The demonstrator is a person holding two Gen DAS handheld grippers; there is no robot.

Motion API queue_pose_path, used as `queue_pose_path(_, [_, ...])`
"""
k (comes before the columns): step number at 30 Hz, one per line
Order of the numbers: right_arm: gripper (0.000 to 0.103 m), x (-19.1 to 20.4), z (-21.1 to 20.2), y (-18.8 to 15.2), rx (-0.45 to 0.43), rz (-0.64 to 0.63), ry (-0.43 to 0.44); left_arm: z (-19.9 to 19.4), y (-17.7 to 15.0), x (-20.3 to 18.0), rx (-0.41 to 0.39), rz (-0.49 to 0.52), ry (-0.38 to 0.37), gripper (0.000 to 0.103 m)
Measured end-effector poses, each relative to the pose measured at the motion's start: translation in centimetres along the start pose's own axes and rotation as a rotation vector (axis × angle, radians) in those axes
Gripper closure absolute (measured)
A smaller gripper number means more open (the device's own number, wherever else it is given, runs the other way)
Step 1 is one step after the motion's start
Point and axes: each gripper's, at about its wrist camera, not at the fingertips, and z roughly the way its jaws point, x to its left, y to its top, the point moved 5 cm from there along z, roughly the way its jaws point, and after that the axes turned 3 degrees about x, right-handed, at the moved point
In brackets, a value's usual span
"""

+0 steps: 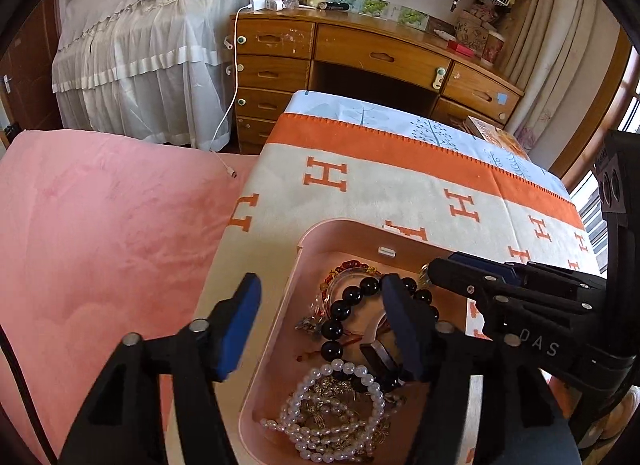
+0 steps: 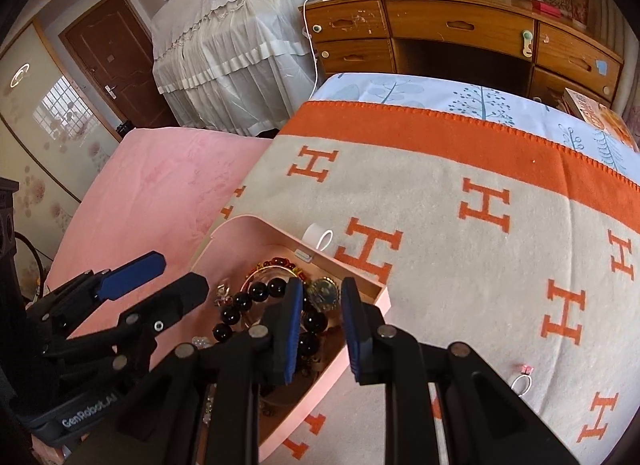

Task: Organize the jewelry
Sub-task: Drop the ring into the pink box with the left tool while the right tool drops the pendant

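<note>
Hovering over the open pink jewelry box (image 1: 308, 241), we hold both grippers above a jumble of pieces that fills its tray. In the left wrist view the box sits at lower centre, on the beige blanket with orange H letters (image 1: 380, 181) that covers the bed. Our left gripper (image 1: 320, 325) has its fingers spread wide and grasps nothing: one blue pad (image 1: 240, 329) hangs outside the box's left wall, the other (image 1: 404, 329) over the tray, so the wall lies between them. Under them lie the black bead bracelet (image 1: 340, 309), curving from upper right down to lower left, and nearer the bottom edge the white pearl strands (image 1: 336, 417), tangled with gold-toned pieces.

In the right wrist view our right gripper (image 2: 322, 333) is released as well, with a narrower gap and nothing between the fingers. It points at the box's near right corner, just in front of a round green and gold brooch-like piece (image 2: 324, 293); the black beads lie to the left of its left finger. Two items rest outside the box on the blanket: a white ring-shaped bangle (image 2: 320, 239) just beyond the far wall, and a small ring with a pink stone (image 2: 524, 377) at lower right, well apart from the box.

We judge that the right hand is nearer the brooch-like piece and the pink-stone ring, while the left is nearer the pearls and the beads. A bracelet grasp would call for closing across the strand, not along it.
</note>
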Motion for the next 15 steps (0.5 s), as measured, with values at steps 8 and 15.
queue_pose_path(8, [0.076, 0.0, -1.1, -0.2, -0.01, 0.024, 0.028, -0.9, -0.3, 0.3, -0.014, -0.02, 0.016, 0.038])
queue_pose_path(15, [0.076, 0.1, -3.8, -2.0, -0.056, -0.002, 0.024, -2.6, -2.0, -0.2, -0.033, -0.036, 0.032, 0.037])
